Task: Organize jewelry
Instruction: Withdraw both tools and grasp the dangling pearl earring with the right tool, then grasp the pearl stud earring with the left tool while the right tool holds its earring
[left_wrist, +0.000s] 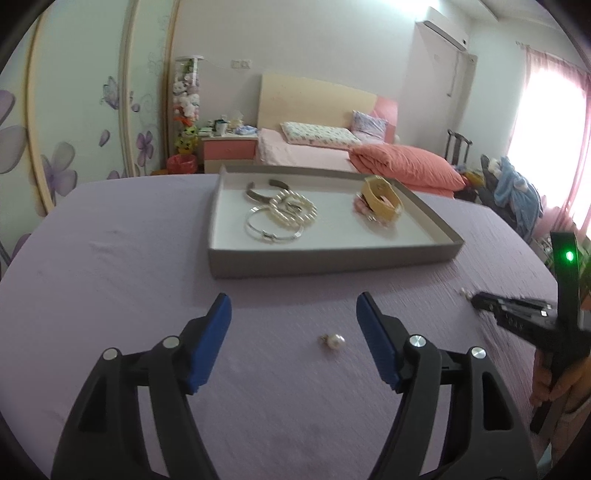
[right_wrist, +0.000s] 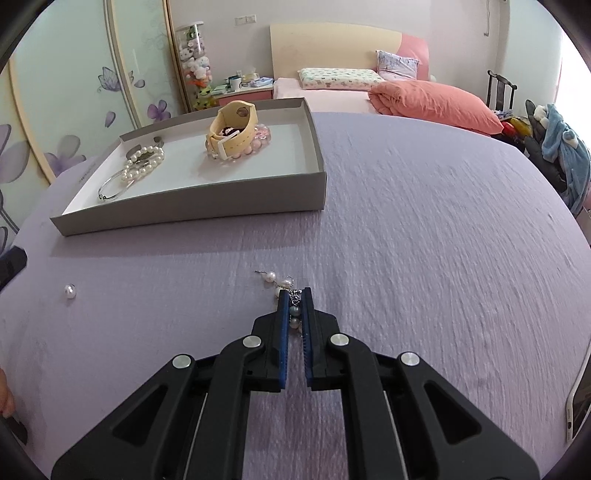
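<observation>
A single pearl earring (left_wrist: 334, 340) lies on the purple cloth between the fingers of my left gripper (left_wrist: 293, 302), which is open and not touching it. The same pearl (right_wrist: 69, 290) shows at the left of the right wrist view. My right gripper (right_wrist: 295, 295) is shut on a dangling pearl earring (right_wrist: 284, 283), whose beads and chain stick out past the fingertips onto the cloth. In the left wrist view the right gripper (left_wrist: 476, 300) comes in from the right edge. The grey tray (left_wrist: 332, 258) (right_wrist: 184, 210) holds silver bangles, a pearl bracelet (right_wrist: 142, 162), a cream watch (right_wrist: 232, 122) and a pink bead bracelet.
The purple-covered table (right_wrist: 424, 240) ends toward a bed with a coral duvet (right_wrist: 436, 99). A phone (right_wrist: 578, 410) lies at the right table edge. A wardrobe with flower prints stands at the left, a chair with clothes at the right.
</observation>
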